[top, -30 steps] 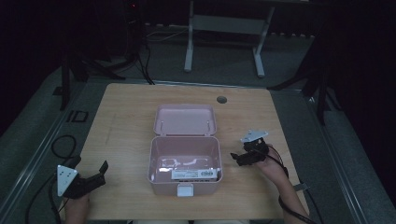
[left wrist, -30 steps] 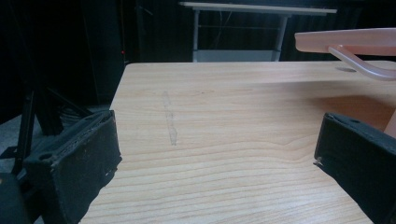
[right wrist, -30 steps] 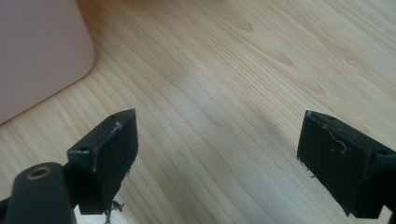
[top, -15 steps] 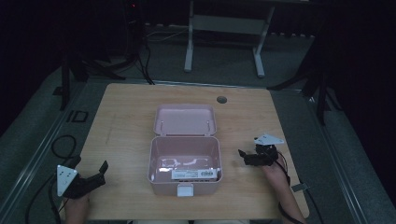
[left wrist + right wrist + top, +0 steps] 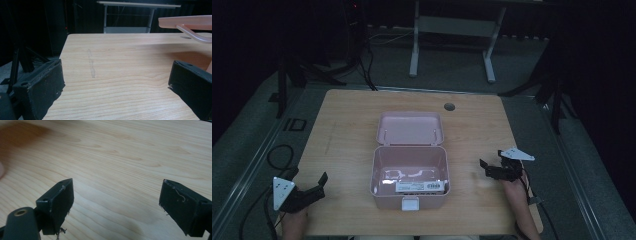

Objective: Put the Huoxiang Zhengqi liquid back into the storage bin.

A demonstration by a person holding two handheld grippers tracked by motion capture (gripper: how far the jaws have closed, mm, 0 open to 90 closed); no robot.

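Observation:
An open pink plastic box (image 5: 382, 170) sits mid-table, its lid (image 5: 409, 129) laid back flat behind it. Inside lie a white labelled packet (image 5: 421, 186) and some clear wrapping. A white latch (image 5: 410, 203) hangs at the box's front. My left gripper (image 5: 308, 176) rests open at the table's front left corner, well away from the box. In the left gripper view it (image 5: 117, 66) holds nothing, and the lid's edge (image 5: 185, 22) shows at the upper right. My right gripper (image 5: 490, 159) is open to the right of the box, low over bare wood, empty (image 5: 116, 182).
The wooden table (image 5: 347, 130) has a round cable hole (image 5: 449, 106) near its far edge. Cables (image 5: 274, 155) lie on the floor at the left. A white desk frame (image 5: 452, 30) stands behind the table in the dark.
My right gripper has drawn back to the right, away from the box's side. The left gripper and the box have stayed put.

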